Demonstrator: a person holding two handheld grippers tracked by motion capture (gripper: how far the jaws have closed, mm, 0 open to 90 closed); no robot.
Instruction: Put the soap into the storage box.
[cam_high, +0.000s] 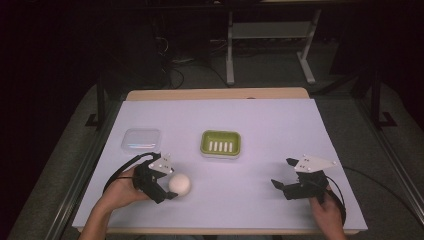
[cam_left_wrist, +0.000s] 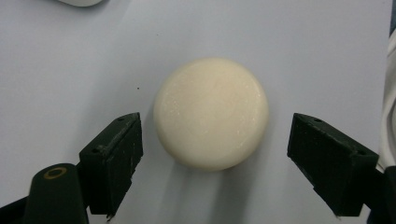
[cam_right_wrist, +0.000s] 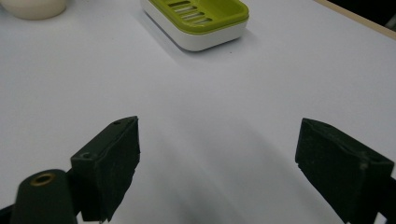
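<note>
Looking along our left gripper (cam_left_wrist: 212, 154), we see the round soap (cam_left_wrist: 211, 113) lying between the two black jaws, a little ahead of their tips. The jaws stand wide apart, wider than the soap itself, with bare sheet showing on each side, so neither pad touches it and we have hold of nothing. In the high view the left gripper (cam_high: 170, 184) sits at the near left of the table, and the soap (cam_high: 179, 184) rests on the pale lilac sheet (cam_high: 260, 125) right at its tips, nearer to us than the clear lid (cam_high: 141, 139) and the green soap dish (cam_high: 220, 144), which lie farther back.

The soap is a cream-white puck, smooth and slightly glossy, with a flat top face and a softly rounded rim. Fine specks mark its surface. It casts a faint shadow toward the camera on the gripper.

Being round, it has no long axis that we can make out and points no particular way; it lies flat on its broad face, with the round top turned upward.

Our right gripper (cam_high: 283, 173) is at the near right, well apart from the soap. In its own view the right gripper (cam_right_wrist: 217, 158) has its jaws spread wide over bare sheet and grips nothing, with the green soap dish (cam_right_wrist: 201, 21) ahead of it and the soap (cam_right_wrist: 35, 8) at the upper left edge.
</note>
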